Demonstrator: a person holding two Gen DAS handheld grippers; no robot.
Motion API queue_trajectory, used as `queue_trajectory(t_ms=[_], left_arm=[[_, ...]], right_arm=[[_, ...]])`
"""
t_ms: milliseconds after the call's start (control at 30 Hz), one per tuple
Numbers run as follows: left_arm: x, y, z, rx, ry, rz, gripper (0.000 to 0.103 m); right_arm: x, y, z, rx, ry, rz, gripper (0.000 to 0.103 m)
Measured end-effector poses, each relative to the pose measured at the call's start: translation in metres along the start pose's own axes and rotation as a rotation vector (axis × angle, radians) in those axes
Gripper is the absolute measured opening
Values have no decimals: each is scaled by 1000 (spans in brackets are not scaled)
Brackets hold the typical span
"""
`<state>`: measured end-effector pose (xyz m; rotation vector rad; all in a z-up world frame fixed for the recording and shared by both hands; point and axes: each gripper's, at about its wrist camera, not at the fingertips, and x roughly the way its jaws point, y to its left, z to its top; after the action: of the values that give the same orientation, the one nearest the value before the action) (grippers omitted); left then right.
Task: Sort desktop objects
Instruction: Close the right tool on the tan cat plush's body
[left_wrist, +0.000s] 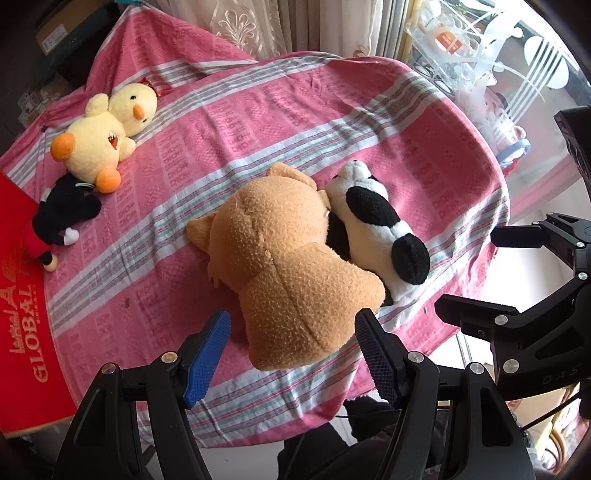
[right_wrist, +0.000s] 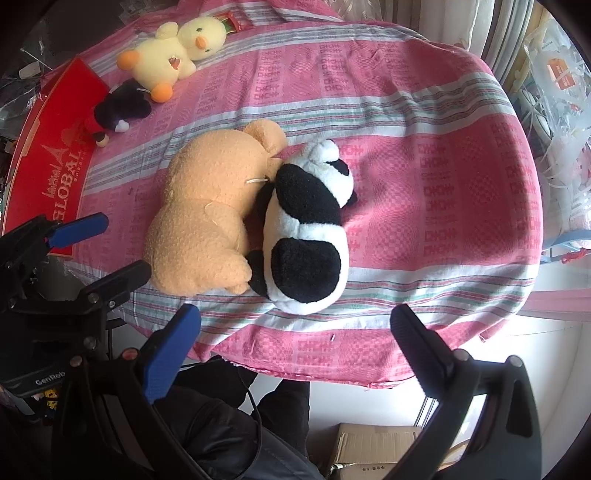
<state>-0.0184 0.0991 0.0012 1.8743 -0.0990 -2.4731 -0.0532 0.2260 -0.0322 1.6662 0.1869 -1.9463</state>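
Left gripper (left_wrist: 291, 354) low centre of its frame, jaws spread wide, blue pads (left_wrist: 207, 354) showing. Right gripper (right_wrist: 295, 347) bottom of its frame, equally wide apart, gripping nothing.

Pink striped cloth (left_wrist: 258, 122) spread over the tabletop, filling mid-frame. Red box (left_wrist: 26, 325) printed "GLOBAL" at the left edge. Patterned curtain (left_wrist: 236, 22) along the top. Clear plastic clutter (left_wrist: 461, 48) at upper right. In the right wrist view, cardboard box (right_wrist: 369, 446) at bottom centre, dark trousers (right_wrist: 221, 424) beside it.
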Motion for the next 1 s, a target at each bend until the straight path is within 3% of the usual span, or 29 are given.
queue_trajectory(t_ms=[167,267,300,400,533,633,700,767,1000], left_arm=[[27,1,-2,12,37,70,71],[33,16,-7,-36,47,15,71],[33,22,-8,-50,49,3,75],[35,34,-13,-49,43,14,84],[37,45,-20,-47,45,-12,87],[36,55,-23,-39,47,-33,88],[34,61,-24,-31,45,-45,89],[34,70,-25,-22,47,-52,93],[35,101,-28,13,49,-68,97]], right_arm=[[4,-8,2,17,3,-2,103],[5,-9,6,20,-10,6,103],[4,-7,8,19,-21,18,103],[0,1,15,14,-58,72,103],[9,19,22,-14,-46,122,102],[23,29,26,-12,-25,142,93],[34,33,29,-5,0,125,74],[41,39,31,-7,11,97,67],[63,71,47,-26,41,78,65]])
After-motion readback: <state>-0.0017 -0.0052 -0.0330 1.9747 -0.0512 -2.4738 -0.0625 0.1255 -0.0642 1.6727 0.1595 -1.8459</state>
